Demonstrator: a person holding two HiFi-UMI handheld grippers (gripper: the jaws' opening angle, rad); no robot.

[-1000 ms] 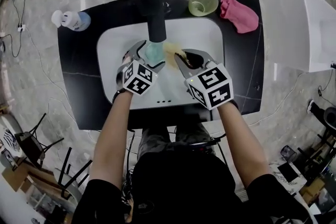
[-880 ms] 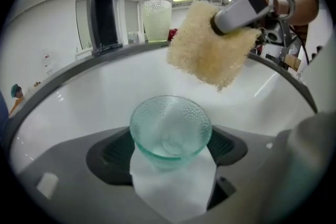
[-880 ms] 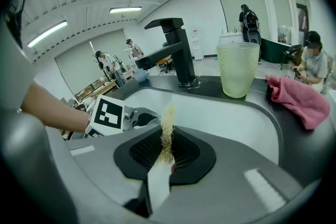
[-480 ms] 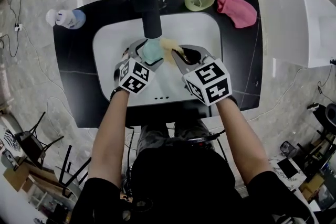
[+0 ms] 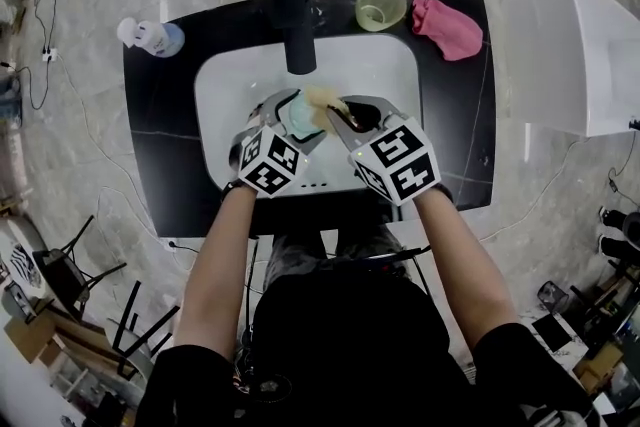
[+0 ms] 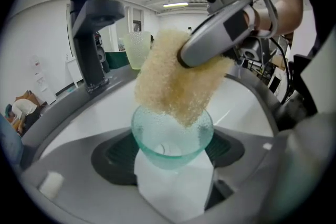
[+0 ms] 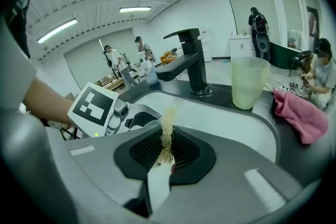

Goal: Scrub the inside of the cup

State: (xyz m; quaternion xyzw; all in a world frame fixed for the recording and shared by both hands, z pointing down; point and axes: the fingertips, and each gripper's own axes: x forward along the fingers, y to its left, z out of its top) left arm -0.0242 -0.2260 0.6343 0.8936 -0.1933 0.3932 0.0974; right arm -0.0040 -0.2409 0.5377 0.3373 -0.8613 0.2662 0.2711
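Note:
My left gripper (image 5: 290,112) is shut on a clear teal cup (image 6: 171,136) and holds it above the white sink basin (image 5: 235,85). The cup's mouth faces the right gripper. My right gripper (image 5: 345,112) is shut on a yellow sponge (image 6: 176,81). The sponge's lower corner dips into the cup's mouth. In the right gripper view the sponge (image 7: 167,136) shows edge-on between the jaws, with the left gripper's marker cube (image 7: 97,105) just beyond it.
A black faucet (image 5: 292,10) stands at the back of the basin. A yellow-green cup (image 5: 381,6) and a pink cloth (image 5: 447,27) rest on the black counter at back right. A spray bottle (image 5: 150,37) sits at back left. A white box (image 5: 580,45) stands to the right.
Cup and sponge have come together: the sponge, beside the cup a second ago, now reaches into its mouth. Both grippers sit slightly nearer the basin's front.

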